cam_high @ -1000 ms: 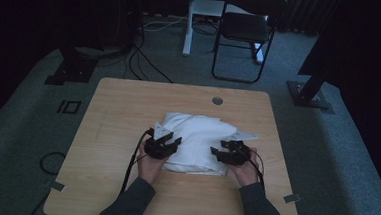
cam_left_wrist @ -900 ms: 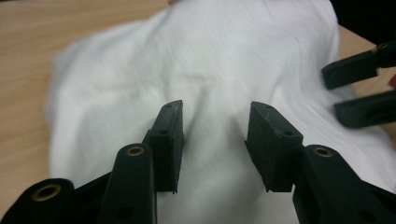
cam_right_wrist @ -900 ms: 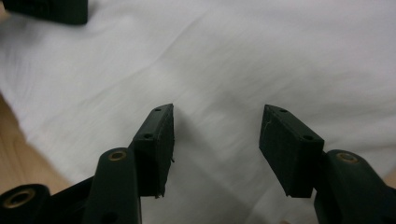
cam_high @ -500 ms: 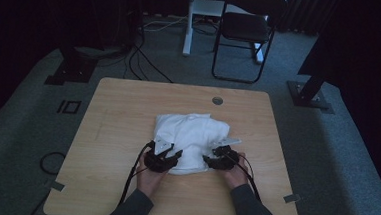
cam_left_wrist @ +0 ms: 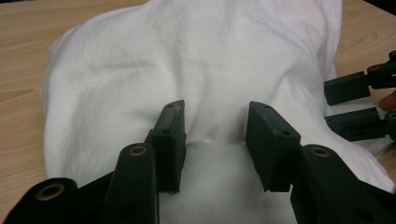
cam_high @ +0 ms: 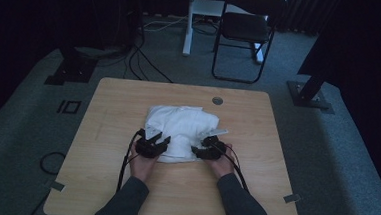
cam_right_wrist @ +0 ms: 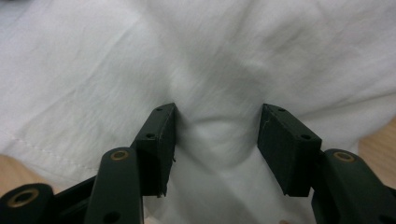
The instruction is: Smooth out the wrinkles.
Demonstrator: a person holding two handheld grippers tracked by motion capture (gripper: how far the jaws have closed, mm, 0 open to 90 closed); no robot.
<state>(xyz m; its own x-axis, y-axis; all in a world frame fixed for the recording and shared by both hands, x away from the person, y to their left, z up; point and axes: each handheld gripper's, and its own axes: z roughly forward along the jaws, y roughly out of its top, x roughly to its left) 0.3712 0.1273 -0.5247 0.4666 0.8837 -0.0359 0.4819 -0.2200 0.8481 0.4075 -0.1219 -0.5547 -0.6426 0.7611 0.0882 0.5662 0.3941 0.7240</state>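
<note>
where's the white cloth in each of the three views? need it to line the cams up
High view: white cloth lies bunched at the middle of the wooden table, just ahead of both grippers.
Left gripper view: it covers most of the picture, with table wood at the left and top edges.
Right gripper view: it spans nearly the whole frame.
Shared landmark: the right gripper, at the cloth's near edge in the high view, shows at the right edge of the left gripper view.

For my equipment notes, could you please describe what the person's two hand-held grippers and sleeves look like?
The left hand-held gripper and the right hand-held gripper are both black, each with two flat, blocky jaws on arms fastened by brass-coloured rivets. The jaw faces carry small screw holes. A thin black cable trails back from each. The person wears dark grey long sleeves.
</note>
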